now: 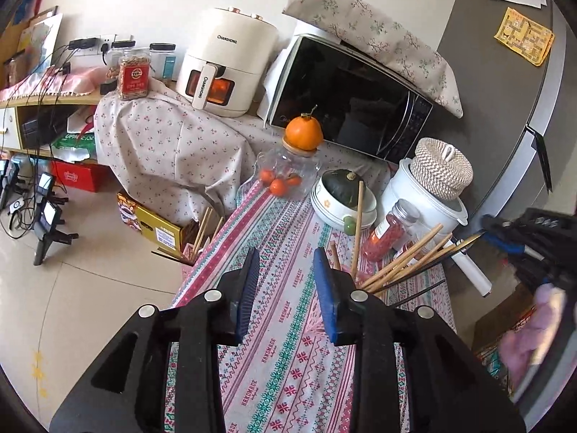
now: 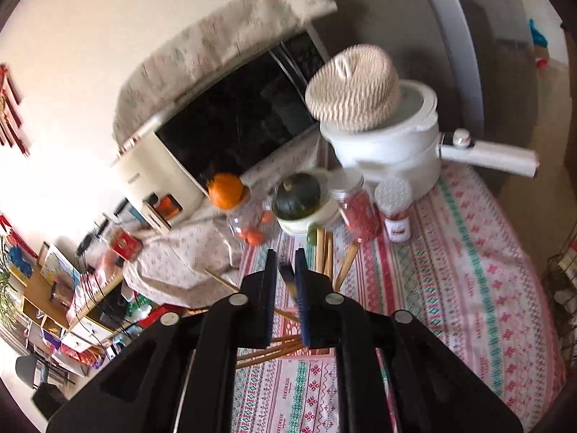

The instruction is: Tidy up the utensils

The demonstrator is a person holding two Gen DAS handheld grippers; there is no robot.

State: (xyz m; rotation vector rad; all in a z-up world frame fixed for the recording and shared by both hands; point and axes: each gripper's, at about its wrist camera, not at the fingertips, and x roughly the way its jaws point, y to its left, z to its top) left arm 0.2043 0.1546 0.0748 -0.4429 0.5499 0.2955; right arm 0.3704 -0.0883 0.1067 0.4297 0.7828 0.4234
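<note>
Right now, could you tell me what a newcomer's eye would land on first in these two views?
Probably the bright orange fruit perched on a clear jar's lid at the far end of the patterned tablecloth, just before the black microwave. Next, the fan of wooden chopsticks splaying right of the open left gripper, near the white pot under its woven cover.

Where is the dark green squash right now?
In the left wrist view the dark green squash sits in a white bowl, right of the clear glass jar and left of the white pot.
</note>
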